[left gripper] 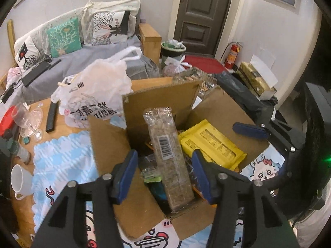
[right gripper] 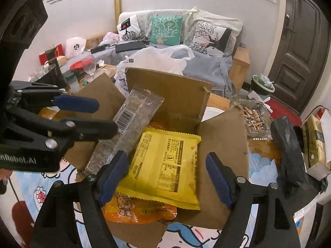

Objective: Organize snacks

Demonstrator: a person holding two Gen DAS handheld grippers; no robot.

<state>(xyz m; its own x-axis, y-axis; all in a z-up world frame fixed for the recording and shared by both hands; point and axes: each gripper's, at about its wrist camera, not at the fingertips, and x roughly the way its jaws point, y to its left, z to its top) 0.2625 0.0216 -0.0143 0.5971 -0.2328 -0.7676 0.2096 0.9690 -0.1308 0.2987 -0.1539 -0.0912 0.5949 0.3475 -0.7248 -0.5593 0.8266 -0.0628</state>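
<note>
While both grippers are held open over the cardboard box (left gripper: 144, 204), the clear packet (left gripper: 167, 157) is seen standing in it between the fingers of the left gripper (left gripper: 164, 175), untouched. The yellow packet (right gripper: 165, 165) lies between the fingers of the right gripper (right gripper: 167, 177). An orange packet (right gripper: 140, 210) beneath is mostly hidden.

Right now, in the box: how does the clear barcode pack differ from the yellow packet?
The clear pack is see-through, long and narrow; the yellow packet is opaque, broad and flat. The clear pack stands steeply on end, its top above the cardboard box rim; the yellow packet lies tilted, partly over an orange packet. Both are sealed and show their printed backs. Neither is held: left tongs and right tongs are open.
</note>
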